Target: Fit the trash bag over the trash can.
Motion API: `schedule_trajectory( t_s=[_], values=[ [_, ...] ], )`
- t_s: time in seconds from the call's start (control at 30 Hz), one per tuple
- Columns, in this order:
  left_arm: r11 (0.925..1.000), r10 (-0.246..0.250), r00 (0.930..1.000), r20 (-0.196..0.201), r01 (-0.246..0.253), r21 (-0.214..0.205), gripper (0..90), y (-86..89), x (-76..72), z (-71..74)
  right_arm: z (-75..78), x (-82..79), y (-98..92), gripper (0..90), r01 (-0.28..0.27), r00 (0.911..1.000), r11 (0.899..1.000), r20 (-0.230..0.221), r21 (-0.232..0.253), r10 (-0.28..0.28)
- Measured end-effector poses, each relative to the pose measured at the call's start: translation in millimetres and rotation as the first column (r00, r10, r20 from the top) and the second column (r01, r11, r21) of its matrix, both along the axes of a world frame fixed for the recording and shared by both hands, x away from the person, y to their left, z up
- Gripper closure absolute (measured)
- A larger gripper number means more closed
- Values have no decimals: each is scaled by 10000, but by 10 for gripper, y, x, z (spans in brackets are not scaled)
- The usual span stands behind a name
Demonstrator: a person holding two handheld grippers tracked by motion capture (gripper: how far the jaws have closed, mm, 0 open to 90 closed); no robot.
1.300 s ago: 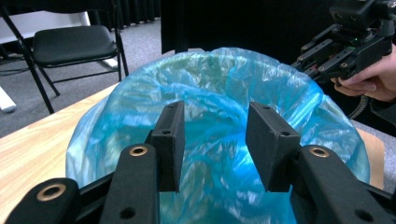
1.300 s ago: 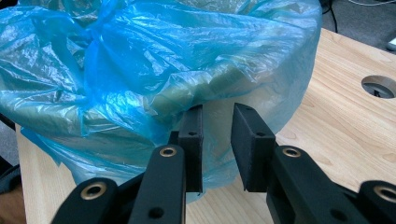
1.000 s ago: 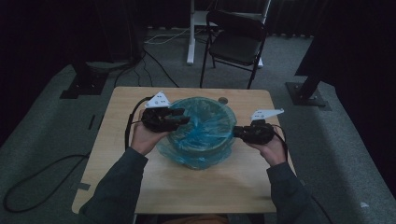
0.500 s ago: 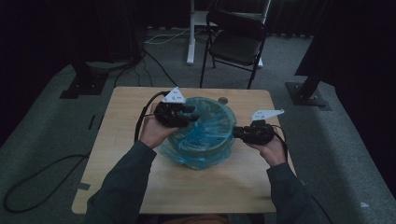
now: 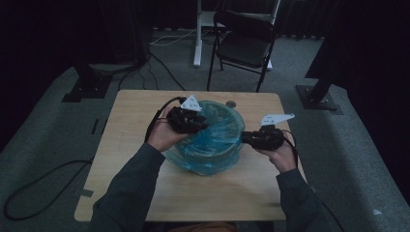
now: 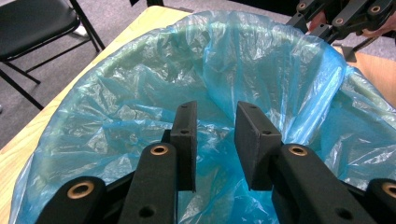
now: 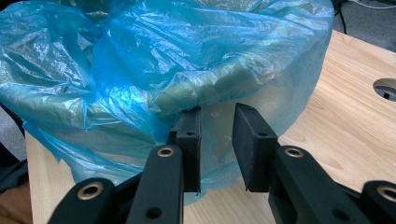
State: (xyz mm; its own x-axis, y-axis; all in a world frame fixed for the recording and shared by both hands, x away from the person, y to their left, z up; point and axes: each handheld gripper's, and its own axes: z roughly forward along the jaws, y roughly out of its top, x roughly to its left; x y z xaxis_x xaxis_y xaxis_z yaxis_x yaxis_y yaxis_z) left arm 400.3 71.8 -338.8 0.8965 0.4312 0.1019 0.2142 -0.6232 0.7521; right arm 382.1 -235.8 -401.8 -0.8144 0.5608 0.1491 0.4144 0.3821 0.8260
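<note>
Standing upright mid-table (image 5: 130, 193), mouth up, the bag-lined bin (image 5: 212, 145) has bare wood around it; left gripper (image 6: 215, 140) jaws, just closing, gape over the liner (image 6: 140, 102); right gripper (image 7: 217, 144) jaws stand apart at its wall.

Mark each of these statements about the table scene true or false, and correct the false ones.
1. A blue plastic bag lines a round bin on the wooden table. True.
2. The left gripper reaches in over the inside of the bag. True.
3. The right gripper is at the far rim, next to the left one. False: it is at the bag's outer side near the table top, across from the left gripper.
4. The black folding chair stands on the table. False: it stands on the floor beyond the table.
5. A round hole shows in the table top near the bag. True.
6. The bag is red. False: it is blue.
</note>
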Motion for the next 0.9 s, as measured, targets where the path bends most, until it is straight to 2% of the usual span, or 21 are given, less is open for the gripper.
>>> schedule_trajectory(
  t_s=[0.1, 0.2, 0.27, 0.3, 0.43, 0.57, 0.63, 0.67, 0.73, 0.9],
  values=[
    [9999, -158, 9999, -7, 158, 68, 696, -53, 21, 16, -2, -1, 3, 724, -9, 10000, 10000, 11, -6, 9],
    [9978, -340, 9994, -117, 346, 562, 696, -124, 45, 14, 2, -6, -1, 723, -38, 10000, 10000, 24, 9, 38],
    [9973, -389, 9991, -168, 399, 618, 696, -137, 49, 8, 4, -7, -3, 723, -37, 10000, 10000, 32, 12, 37],
    [9952, -471, 9987, -201, 486, 853, 696, -180, 55, -16, 3, -6, -3, 722, -45, 10000, 10000, 44, 11, 45],
    [9923, -438, 9990, -128, 450, 1154, 692, -250, 77, -40, -7, -1, -1, 720, -58, 10000, 10000, 0, 16, 58],
    [9899, -515, 9987, -12, 512, 1322, 683, -315, 96, 2, -11, 0, -3, 719, -73, 10000, 10000, -13, 14, 73],
    [9859, -590, 9982, -83, 596, 1565, 677, -346, 115, 5, -10, 0, -2, 719, -74, 10000, 10000, -18, 22, 74],
    [9828, -627, 9977, -269, 664, 1724, 675, -357, 129, -7, -9, 0, -3, 719, -79, 10000, 10000, -16, 16, 79],
    [9742, -657, 9973, -313, 709, 2142, 671, -382, 147, -43, -7, 0, -6, 718, -93, 10000, 10000, 6, 21, 93],
    [9679, -674, 9971, -343, 737, 2402, 661, -419, 170, -92, -5, 4, -10, 717, -108, 9999, 9999, -5, 23, 108]
  ],
)
